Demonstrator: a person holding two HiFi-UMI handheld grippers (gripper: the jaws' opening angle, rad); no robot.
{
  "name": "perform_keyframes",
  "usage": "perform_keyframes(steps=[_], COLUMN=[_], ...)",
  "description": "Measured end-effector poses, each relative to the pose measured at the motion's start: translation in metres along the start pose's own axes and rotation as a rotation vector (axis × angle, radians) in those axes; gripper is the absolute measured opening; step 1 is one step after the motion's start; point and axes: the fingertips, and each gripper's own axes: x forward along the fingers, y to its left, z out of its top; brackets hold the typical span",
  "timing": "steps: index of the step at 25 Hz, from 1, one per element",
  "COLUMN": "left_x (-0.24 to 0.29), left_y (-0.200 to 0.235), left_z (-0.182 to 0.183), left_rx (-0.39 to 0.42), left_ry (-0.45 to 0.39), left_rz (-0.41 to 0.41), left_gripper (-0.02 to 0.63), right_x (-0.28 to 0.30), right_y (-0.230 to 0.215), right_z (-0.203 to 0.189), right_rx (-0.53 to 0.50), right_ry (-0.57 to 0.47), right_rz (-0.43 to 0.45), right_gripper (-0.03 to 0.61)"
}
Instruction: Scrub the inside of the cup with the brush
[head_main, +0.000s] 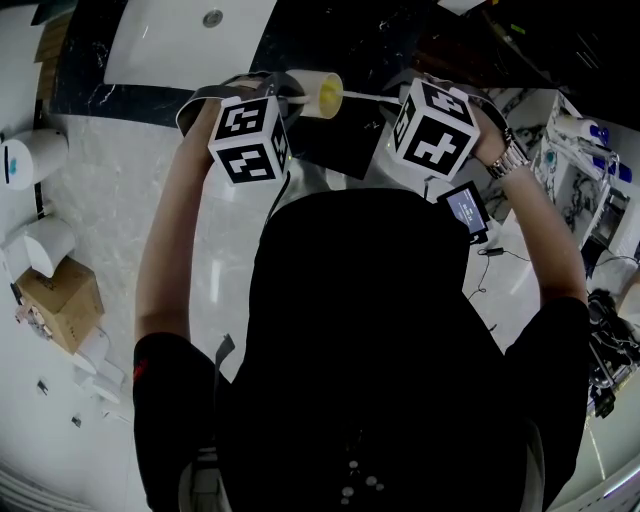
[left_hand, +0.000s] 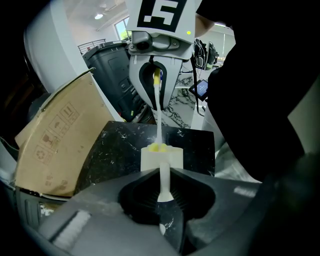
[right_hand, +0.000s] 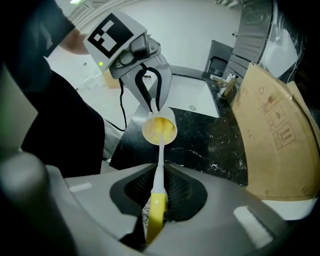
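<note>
left hand-held gripper (left_hand: 163, 176) clamps the handle of the small white plastic cup (left_hand: 161, 156); right hand-held gripper (right_hand: 159, 175) clamps the slim white-and-yellow brush (right_hand: 158, 195), whose head sits inside the cup, held sideways above the black marble worktop (right_hand: 210, 142).

Place: this looked like a lab or workroom with a washstand set up in it, not a lived-in bathroom.
Landmark: a black, white-veined polished stone counter (right_hand: 215, 145) was the fixed point.
In the counter: a white rectangular basin with a round metal drain (head_main: 170, 45) was set into it.
Just beside the counter: a large flat brown cardboard carton printed with handling symbols (right_hand: 272, 135) stood there.
Beyond the counter: a dark grey plastic bin (left_hand: 107, 75) stood under a round ceiling light (left_hand: 98, 16).
Below the counter: a pale glossy marble-patterned floor (head_main: 110, 210) carried a small brown cardboard box (head_main: 60, 300).
To the right of the counter: a white bench crowded with devices and loose black cables (head_main: 575, 170) showed working kit.
</note>
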Motion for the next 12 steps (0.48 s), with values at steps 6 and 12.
perform_keyframes(steps=[6,12], left_x=[0.001,0.000], left_y=[0.000,-0.001], left_z=[0.001,0.002], left_rx=[-0.002,-0.008], left_ry=[-0.007,-0.017], left_rz=[0.000,-0.008], left_gripper=[0.044,0.044], right_x=[0.006,0.006], right_y=[0.004,0.011], right_z=[-0.004,-0.005], right_rx=[-0.003,-0.002], right_ry=[0.008,0.005], right_rz=[0.008,0.017], right_gripper=[0.041,0.041])
